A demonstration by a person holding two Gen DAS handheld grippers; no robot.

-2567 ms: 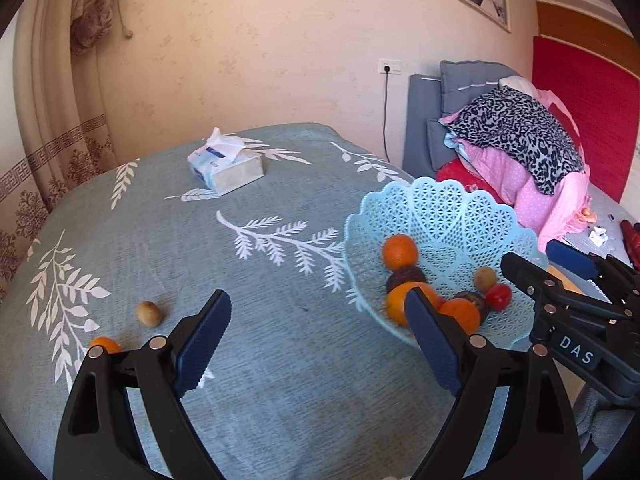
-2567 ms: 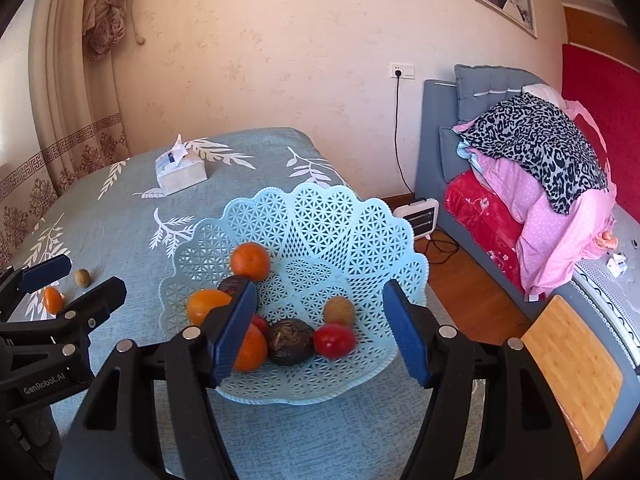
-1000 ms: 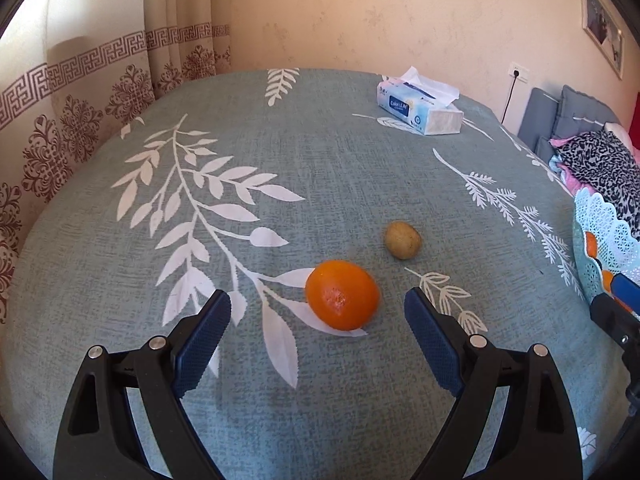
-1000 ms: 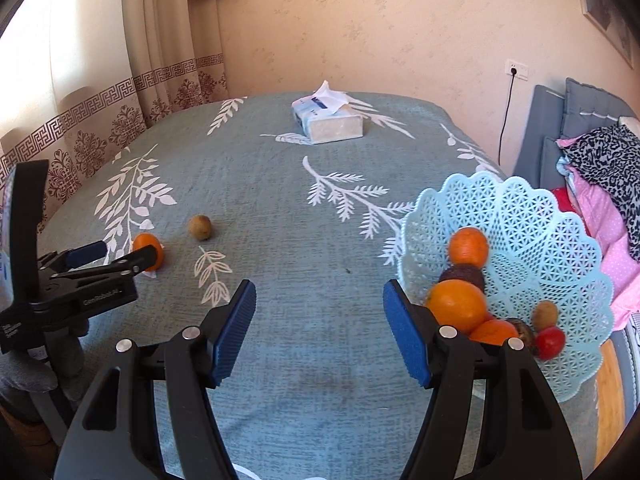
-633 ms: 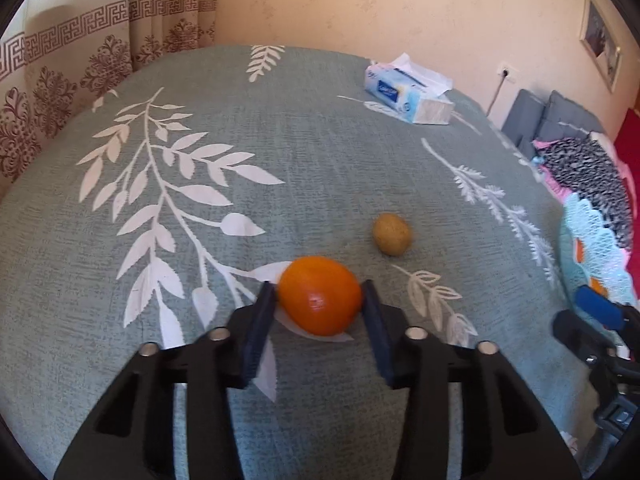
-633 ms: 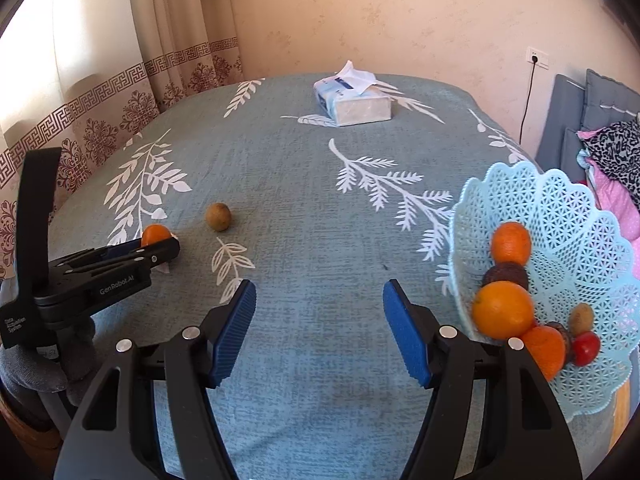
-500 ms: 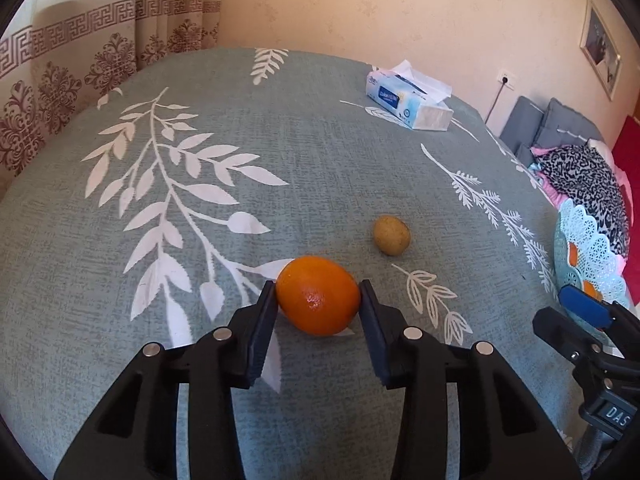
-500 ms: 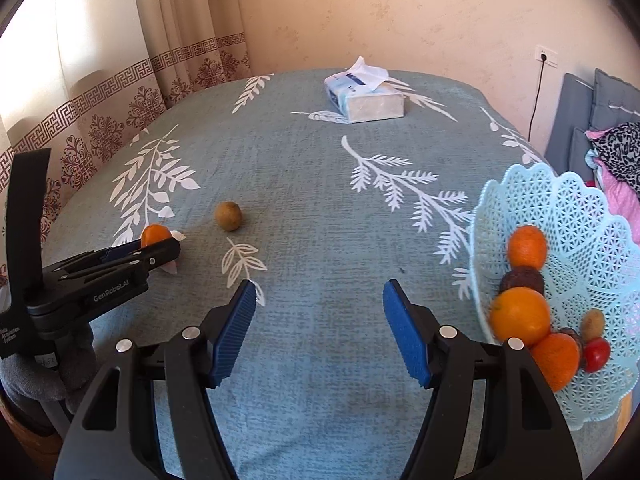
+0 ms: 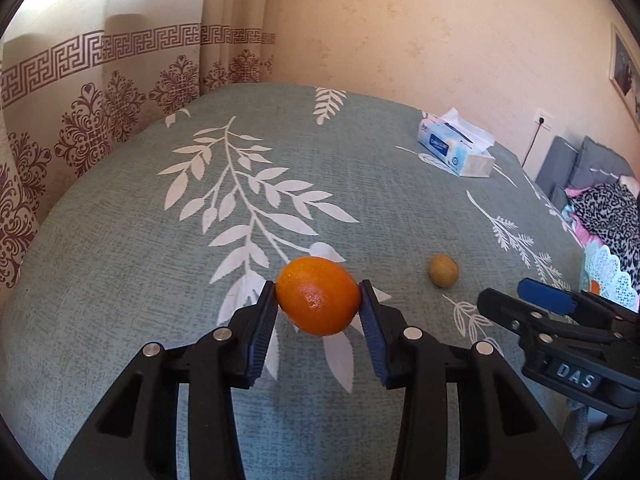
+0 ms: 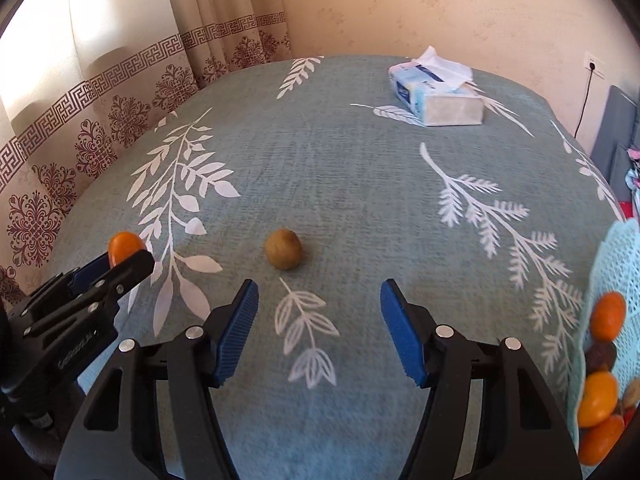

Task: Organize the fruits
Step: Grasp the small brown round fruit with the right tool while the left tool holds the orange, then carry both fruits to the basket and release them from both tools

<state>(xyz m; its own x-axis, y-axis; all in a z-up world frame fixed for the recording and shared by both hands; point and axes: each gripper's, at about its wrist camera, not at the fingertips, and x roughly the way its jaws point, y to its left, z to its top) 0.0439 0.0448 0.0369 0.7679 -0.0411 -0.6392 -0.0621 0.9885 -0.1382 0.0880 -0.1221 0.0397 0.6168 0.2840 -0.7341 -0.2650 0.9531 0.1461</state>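
Our left tool [image 9: 319,310] is clamped on an orange [image 9: 318,295], its two blue pads [image 9: 264,332] pressing the fruit's left and right sides. The orange is bright, glossy and slightly oval, with a pitted skin; it looks lifted just clear of the cloth, though we cannot be sure. Our right tool [image 10: 319,330] is spread wide with nothing between its pads, hovering over the tabletop [image 10: 360,184]. Just beyond its tips sits a small brown-green fruit [image 10: 283,254], round and dull-skinned, alone on the cloth and to the right of the orange.

At the far right edge stands a pale blue lattice basket [image 10: 620,256] with a scalloped rim, holding several oranges [image 10: 608,316] and some darker fruits.

The tabletop is covered in a blue-grey woven cloth printed with white leafy branches. A tissue box [image 10: 436,94] lies at its far right side. Behind the tabletop on the left hang cream curtains [image 9: 100,92] with a maroon key-pattern band and medallions; the wall [image 9: 420,28] is pale peach, with a socket [image 9: 545,118] on the far right.
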